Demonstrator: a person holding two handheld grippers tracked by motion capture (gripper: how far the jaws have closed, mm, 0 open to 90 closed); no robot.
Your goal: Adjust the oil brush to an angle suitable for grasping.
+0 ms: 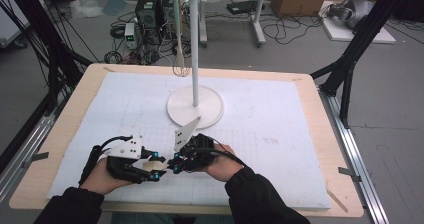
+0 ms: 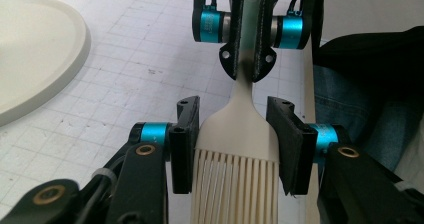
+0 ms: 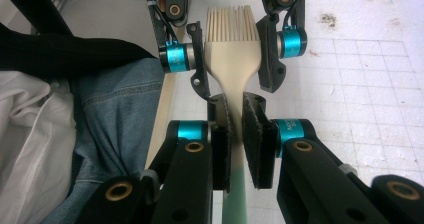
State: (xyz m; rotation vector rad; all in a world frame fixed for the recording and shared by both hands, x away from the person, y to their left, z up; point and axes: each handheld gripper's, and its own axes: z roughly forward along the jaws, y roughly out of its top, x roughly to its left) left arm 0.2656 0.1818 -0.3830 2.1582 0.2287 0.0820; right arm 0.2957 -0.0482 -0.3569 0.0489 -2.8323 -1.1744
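Note:
A cream basting brush with slotted bristles and a pale green handle is held level between my two grippers, just above the white gridded mat near the table's front edge. My right gripper is shut on the thin neck of the handle. My left gripper faces it, with its pads against both sides of the brush's wide head. From above, the left gripper and the right gripper meet tip to tip, and a little of the brush shows between them.
A white stand with a round base rises at the mat's middle, just beyond my grippers. A whisk hangs from its top hooks. The wooden table edge and the person's jeans lie close below the grippers.

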